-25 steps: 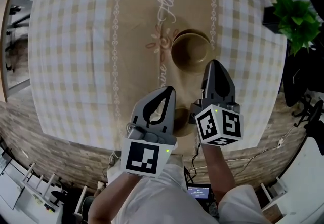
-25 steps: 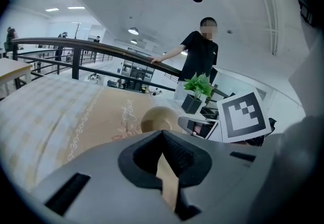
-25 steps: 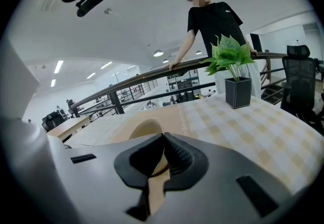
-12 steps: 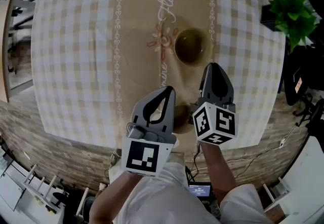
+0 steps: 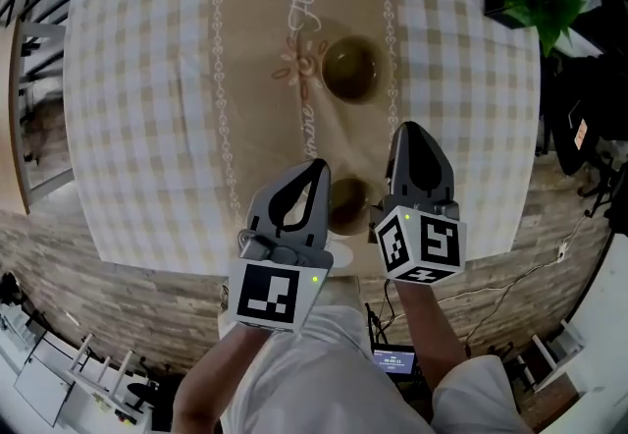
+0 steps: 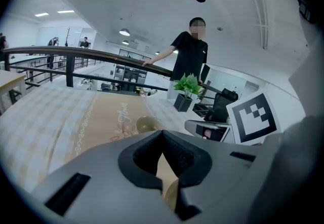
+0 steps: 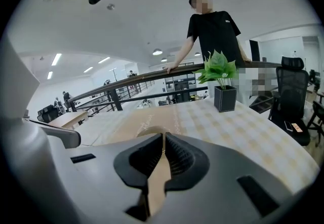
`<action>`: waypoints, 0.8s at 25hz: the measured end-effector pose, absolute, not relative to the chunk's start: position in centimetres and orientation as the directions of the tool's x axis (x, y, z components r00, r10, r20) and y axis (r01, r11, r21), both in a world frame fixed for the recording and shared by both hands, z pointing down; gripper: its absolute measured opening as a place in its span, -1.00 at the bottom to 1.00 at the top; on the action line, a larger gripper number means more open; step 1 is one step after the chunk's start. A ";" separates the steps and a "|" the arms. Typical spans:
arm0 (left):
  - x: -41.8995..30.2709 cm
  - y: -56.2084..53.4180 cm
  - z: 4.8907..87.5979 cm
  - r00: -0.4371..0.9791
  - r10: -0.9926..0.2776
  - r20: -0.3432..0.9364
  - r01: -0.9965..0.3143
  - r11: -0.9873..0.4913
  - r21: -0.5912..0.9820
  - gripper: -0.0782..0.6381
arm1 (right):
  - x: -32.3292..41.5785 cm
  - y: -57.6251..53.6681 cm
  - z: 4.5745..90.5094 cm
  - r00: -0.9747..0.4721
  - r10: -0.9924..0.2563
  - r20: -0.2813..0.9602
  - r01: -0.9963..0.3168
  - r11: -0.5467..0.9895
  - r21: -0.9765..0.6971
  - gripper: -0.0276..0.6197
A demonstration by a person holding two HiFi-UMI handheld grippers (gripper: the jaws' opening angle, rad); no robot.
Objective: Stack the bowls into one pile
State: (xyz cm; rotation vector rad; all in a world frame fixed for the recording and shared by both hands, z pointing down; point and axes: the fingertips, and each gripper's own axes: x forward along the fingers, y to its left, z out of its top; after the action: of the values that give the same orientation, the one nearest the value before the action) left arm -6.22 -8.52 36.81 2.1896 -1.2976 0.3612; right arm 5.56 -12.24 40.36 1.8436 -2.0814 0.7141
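Though unheld, bowl [image 5: 346,205] beside left gripper [image 5: 318,168].

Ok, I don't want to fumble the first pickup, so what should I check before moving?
1. Left claw open for a grasp: not ok, shut on nothing.
2. Right claw open: not ok, shut on nothing.
3. Bowls in one pile: not ok, the near bowl sits apart from the far bowl.
4. Far bowl upright: ok.
5. Near bowl empty inside: cannot tell, partly hidden.
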 end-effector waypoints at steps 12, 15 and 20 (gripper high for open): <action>-6.3 -4.6 35.0 0.587 -0.650 0.483 -0.809 -0.494 0.317 -0.73 | 6.1 -6.2 36.8 -0.085 -0.885 0.457 -0.984 0.004 -0.177 -0.79; -7.1 -2.6 34.4 0.617 -0.605 0.503 -0.781 -0.547 0.301 -0.73 | 5.5 -4.4 35.6 -0.066 -0.891 0.449 -0.985 -0.015 -0.174 -0.80; -8.4 0.9 30.9 0.661 -0.580 0.475 -0.744 -0.586 0.319 -0.73 | 3.5 -0.2 31.1 -0.062 -0.897 0.438 -0.986 -0.014 -0.169 -0.80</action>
State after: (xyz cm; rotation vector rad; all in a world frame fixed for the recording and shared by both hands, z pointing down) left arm -8.43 0.90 30.88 2.3811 -1.0284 0.4414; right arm 3.50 -0.22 31.13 2.0012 -2.0530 0.6488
